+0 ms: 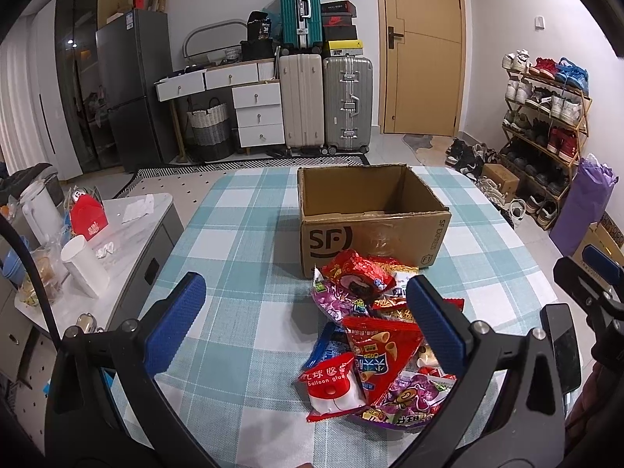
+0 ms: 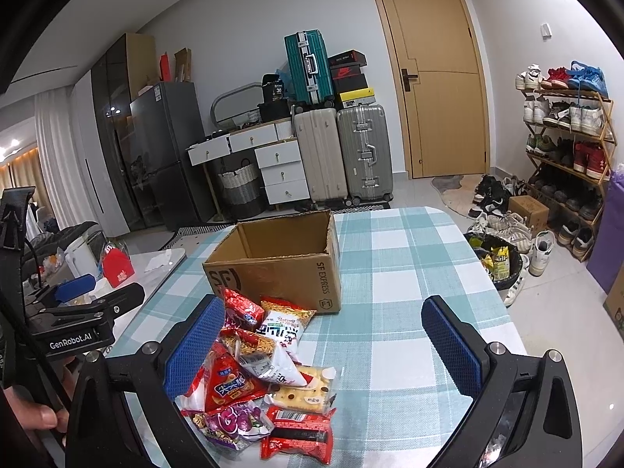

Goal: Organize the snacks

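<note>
Snack packets [image 2: 269,382] lie heaped at lower centre, before the empty box [image 2: 280,257]; light, crinkly, slippery film; grip a sealed edge; left gripper [image 1: 308,312] and right gripper [image 2: 323,343] both spread, empty.

Home, entry/living area: shoe rack [image 2: 565,136], stacked suitcases [image 2: 339,148], fridge [image 1: 132,85], white drawers [image 1: 257,109], wooden door [image 2: 440,78], checked tablecloth [image 1: 241,241].

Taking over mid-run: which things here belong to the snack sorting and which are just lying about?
For the job: snack packets heaped on the checked tablecloth; open cardboard box, nothing visible inside.

Lying about: suitcases, shoe rack, white cup on the side table.
</note>
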`<control>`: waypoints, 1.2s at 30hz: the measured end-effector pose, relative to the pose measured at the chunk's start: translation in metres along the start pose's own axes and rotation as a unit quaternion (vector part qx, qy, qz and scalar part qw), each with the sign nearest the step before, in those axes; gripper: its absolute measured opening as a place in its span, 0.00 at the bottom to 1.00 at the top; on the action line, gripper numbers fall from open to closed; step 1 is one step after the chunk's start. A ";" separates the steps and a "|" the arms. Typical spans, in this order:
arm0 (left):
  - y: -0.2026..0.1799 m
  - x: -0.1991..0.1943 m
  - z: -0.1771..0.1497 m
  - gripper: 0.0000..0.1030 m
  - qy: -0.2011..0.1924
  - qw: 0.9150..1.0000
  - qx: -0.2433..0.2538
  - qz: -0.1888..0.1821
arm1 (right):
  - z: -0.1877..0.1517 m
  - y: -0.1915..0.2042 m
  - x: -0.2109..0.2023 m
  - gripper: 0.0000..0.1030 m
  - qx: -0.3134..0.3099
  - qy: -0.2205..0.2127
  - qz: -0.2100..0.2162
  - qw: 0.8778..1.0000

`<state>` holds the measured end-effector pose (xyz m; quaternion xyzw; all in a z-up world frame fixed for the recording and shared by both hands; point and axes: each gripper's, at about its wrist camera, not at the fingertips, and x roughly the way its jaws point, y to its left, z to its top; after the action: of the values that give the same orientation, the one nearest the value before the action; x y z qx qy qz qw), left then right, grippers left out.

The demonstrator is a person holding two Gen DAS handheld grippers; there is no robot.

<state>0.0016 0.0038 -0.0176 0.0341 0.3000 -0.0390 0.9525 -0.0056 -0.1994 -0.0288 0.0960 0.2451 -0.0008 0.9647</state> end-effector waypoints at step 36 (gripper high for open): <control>0.043 0.071 -0.066 0.99 0.041 0.999 -0.012 -0.025 | -0.047 0.008 0.063 1.00 -0.026 0.086 0.117 0.989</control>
<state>0.0262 0.0487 -0.1109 0.0166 0.3399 -0.0578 0.9385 0.0280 -0.1801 -0.0972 0.0983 0.3145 0.1269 0.9356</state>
